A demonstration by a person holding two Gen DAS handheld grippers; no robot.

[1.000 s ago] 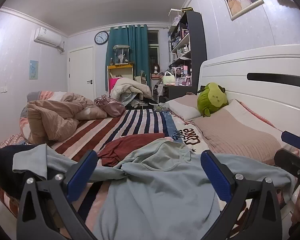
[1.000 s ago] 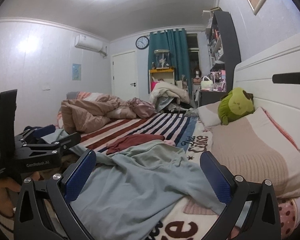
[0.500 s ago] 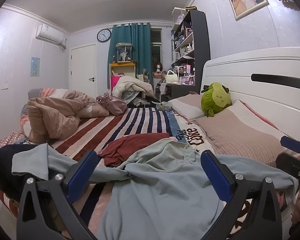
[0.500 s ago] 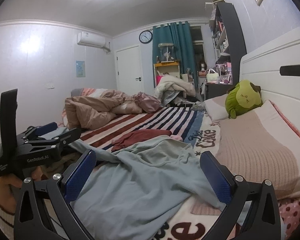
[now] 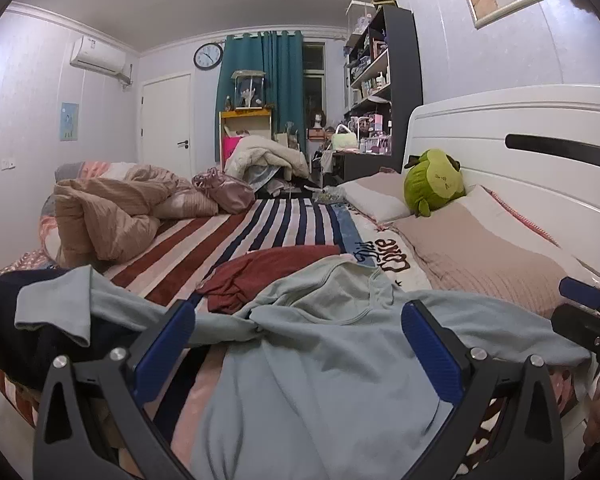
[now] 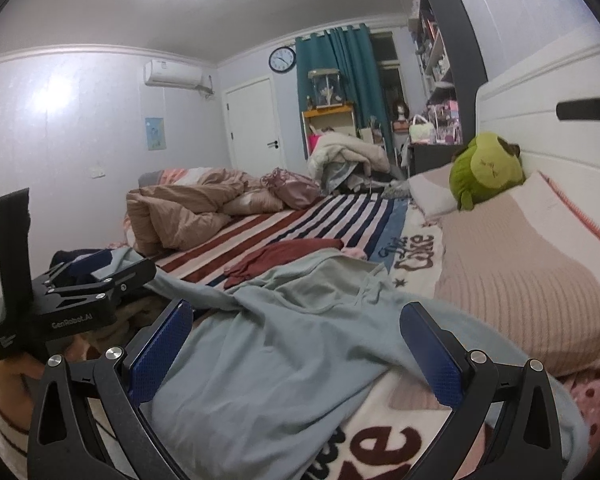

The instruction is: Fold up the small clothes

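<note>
pale-blue shirt rumpled between spread left tongs; striped blanket beyond.

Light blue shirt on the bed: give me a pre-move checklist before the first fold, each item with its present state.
1. Left tongs open: ok.
2. Right tongs open: ok.
3. Shirt lying flat: not ok, it is rumpled and bunched at the middle.
4. Left sleeve spread on the bed: not ok, it drapes over a dark garment.
5. Red garment apart from the shirt: not ok, the shirt's top edge overlaps it.
6. Hem position: cannot tell, it is below both views.
</note>
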